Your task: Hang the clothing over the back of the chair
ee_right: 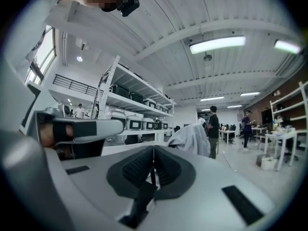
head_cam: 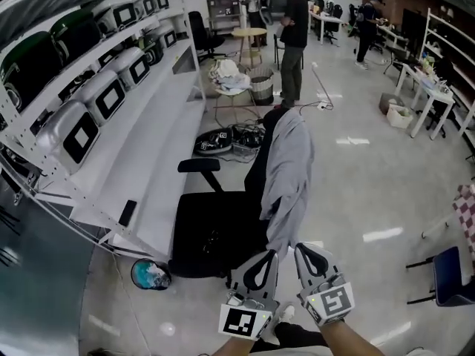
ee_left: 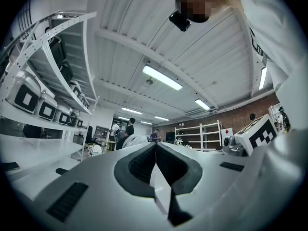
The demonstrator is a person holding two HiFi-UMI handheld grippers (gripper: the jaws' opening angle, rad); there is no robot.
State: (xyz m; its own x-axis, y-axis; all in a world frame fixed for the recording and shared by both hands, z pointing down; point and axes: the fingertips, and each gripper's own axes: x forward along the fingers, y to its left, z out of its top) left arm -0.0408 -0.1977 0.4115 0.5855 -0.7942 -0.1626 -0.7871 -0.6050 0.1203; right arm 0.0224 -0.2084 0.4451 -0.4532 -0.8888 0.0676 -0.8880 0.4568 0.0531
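Clothing (head_cam: 288,176): grey, draped over top edge of chair (head_cam: 215,232) back | task: appears done | left gripper (head_cam: 261,267): clenched, empty | right gripper (head_cam: 313,262): clenched, empty | both apart from the chair

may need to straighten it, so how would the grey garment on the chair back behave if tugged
The grey fabric garment hangs in soft folds over the back of the black office chair, so it is probably floppy and would bunch. It looks thin, so likely light. Nothing visible pins it, so a tug may slide it off.
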